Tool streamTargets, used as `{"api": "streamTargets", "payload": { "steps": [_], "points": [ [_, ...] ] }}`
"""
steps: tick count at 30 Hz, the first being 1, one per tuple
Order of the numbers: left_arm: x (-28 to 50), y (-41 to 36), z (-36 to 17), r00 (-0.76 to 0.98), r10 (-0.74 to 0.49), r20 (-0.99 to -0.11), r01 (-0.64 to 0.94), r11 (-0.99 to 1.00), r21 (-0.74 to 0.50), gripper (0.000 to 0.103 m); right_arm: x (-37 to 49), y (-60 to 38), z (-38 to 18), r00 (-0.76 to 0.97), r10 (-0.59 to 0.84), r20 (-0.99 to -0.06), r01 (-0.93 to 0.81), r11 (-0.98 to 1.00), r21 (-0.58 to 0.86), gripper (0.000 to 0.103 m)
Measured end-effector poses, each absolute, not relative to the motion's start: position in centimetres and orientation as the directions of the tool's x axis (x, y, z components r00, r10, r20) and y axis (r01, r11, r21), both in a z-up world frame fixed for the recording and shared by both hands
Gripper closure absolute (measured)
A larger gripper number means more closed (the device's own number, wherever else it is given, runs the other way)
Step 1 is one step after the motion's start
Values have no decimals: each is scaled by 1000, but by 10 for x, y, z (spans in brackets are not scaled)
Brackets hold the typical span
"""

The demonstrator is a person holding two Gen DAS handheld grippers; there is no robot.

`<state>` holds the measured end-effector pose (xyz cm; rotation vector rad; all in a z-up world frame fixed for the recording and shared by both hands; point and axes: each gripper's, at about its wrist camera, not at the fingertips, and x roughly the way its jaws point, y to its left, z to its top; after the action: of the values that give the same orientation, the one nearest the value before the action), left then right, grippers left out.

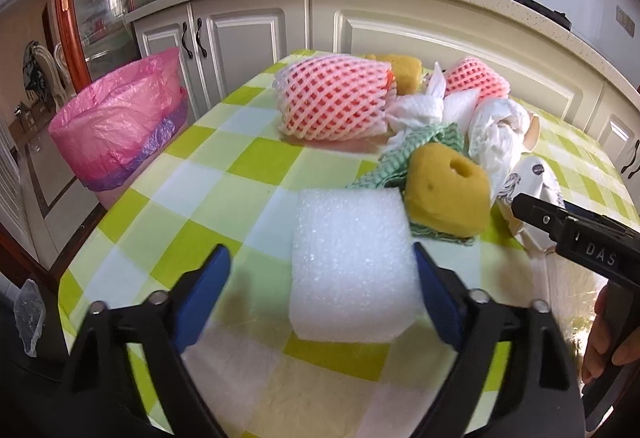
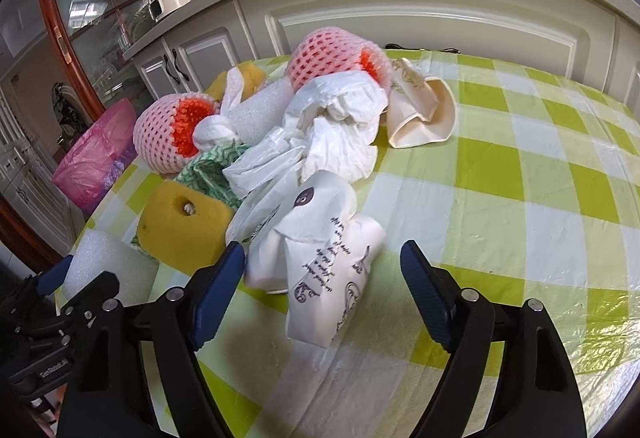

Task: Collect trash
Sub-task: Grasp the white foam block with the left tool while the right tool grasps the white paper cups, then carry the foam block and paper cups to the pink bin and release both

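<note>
Left tool (image 1: 322, 278) spread wide, blue fingers (image 1: 200, 298) on either side of the white foam block (image 1: 348, 262), right one against its edge, left one well clear of it; nothing clamped. Foam block flat on the checked desk (image 1: 200, 174), just in front of the yellow sponge (image 1: 448, 190). Sponge resting on a green-and-white cloth (image 1: 428, 142), its round hole facing up. Behind the sponge: a knotted white tissue (image 1: 416, 110), and beyond that a large pink foam fruit net (image 1: 336, 98) lying on its side. Smaller pink net (image 1: 476, 78) and a second yellow sponge (image 1: 404, 72) farther back from the sponge, near the desk's far edge. Bin lined with a pink bag (image 1: 120, 126) on the floor, well left of the sponge and off the desk.

Right tool (image 2: 322, 274) likewise apart, straddling a crumpled printed paper cup (image 2: 320, 258) without gripping it. Cup just right of the sponge, touching a heap of white plastic bags (image 2: 332, 126) behind it. Squashed cream paper cup (image 2: 420, 114) lying right of that heap, well apart from the sponge.
</note>
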<state>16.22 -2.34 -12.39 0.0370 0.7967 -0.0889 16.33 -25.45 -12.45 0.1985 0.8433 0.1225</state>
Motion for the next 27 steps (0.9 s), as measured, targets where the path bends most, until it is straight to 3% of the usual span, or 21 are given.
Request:
{"api": "streamTargets", "payload": {
  "steps": [3,8,18,27],
  "points": [
    [164,-20,-127,691,-78,-718,98,995,-13,28,164,-254,-126,655,190,-731,-23,972,233,37],
    [163,-23,-130,682,-92,-725,127,992,-7,53,159,-253,-127,660,196,-725,-24,970,241,39],
    [153,-17,-124,739,-44,-672,90,995,34,54,144,-249,-115,689,191,-699,-39,973,228,39],
    [141,14,-96,793,-13,-609,34,999,22,54,124,-226,-75,766,207,-609,-110,975,194,39]
  ]
}}
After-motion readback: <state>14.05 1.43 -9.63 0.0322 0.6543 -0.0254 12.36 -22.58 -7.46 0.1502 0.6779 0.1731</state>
